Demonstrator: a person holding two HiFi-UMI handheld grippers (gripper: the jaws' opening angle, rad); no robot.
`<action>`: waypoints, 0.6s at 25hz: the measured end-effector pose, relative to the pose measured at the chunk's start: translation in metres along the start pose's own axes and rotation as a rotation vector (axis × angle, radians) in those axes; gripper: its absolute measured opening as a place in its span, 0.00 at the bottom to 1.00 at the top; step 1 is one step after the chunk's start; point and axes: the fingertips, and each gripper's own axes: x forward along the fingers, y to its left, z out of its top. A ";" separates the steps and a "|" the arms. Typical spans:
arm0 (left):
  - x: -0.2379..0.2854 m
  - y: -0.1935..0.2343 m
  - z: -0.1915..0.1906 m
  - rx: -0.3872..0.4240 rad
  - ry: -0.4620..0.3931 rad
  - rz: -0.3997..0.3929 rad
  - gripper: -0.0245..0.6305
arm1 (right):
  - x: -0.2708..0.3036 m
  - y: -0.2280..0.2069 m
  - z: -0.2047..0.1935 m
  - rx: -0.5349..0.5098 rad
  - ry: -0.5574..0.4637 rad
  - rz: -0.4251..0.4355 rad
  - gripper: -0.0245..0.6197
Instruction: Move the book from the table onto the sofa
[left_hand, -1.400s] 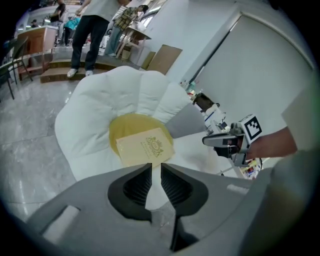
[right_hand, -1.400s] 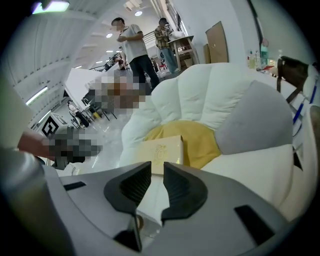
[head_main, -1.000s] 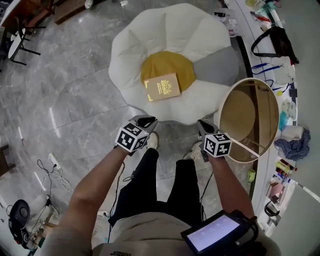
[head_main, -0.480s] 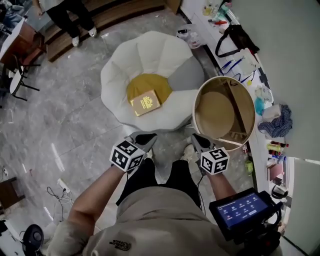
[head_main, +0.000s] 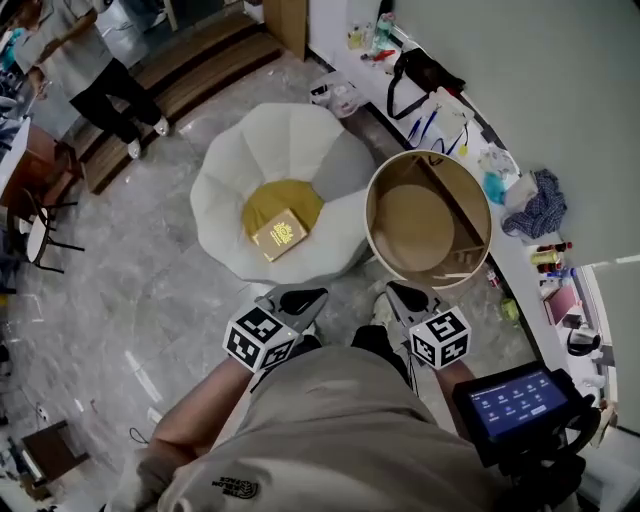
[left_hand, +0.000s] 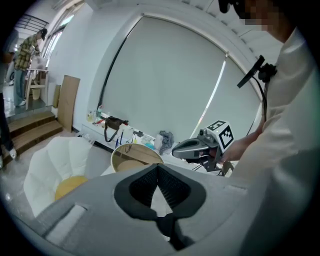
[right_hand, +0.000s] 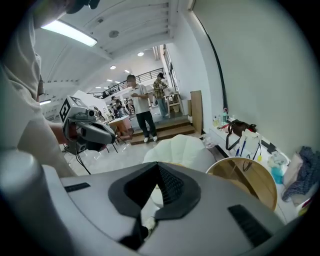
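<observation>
left gripper (head_main: 305, 298) jaws pressed together, empty | right gripper (head_main: 398, 292) jaws pressed together, empty | book (head_main: 279, 234) lay on sofa (head_main: 300, 140), well ahead of both jaws

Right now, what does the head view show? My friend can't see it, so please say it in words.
A gold book lies on the yellow middle of a white flower-shaped sofa, seen from above. Beside it stands a round wooden table. Nearer the person, the left hand-held gripper and right hand-held gripper are shut and hold nothing.
</observation>
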 end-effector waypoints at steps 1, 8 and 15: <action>-0.002 -0.004 0.005 0.008 -0.004 -0.011 0.05 | -0.005 0.003 0.004 -0.006 -0.012 -0.007 0.06; 0.004 -0.021 0.008 0.049 0.036 -0.078 0.05 | -0.028 0.016 0.016 -0.007 -0.059 -0.052 0.06; 0.000 -0.017 0.016 0.066 0.031 -0.098 0.05 | -0.032 0.029 0.018 -0.010 -0.070 -0.082 0.06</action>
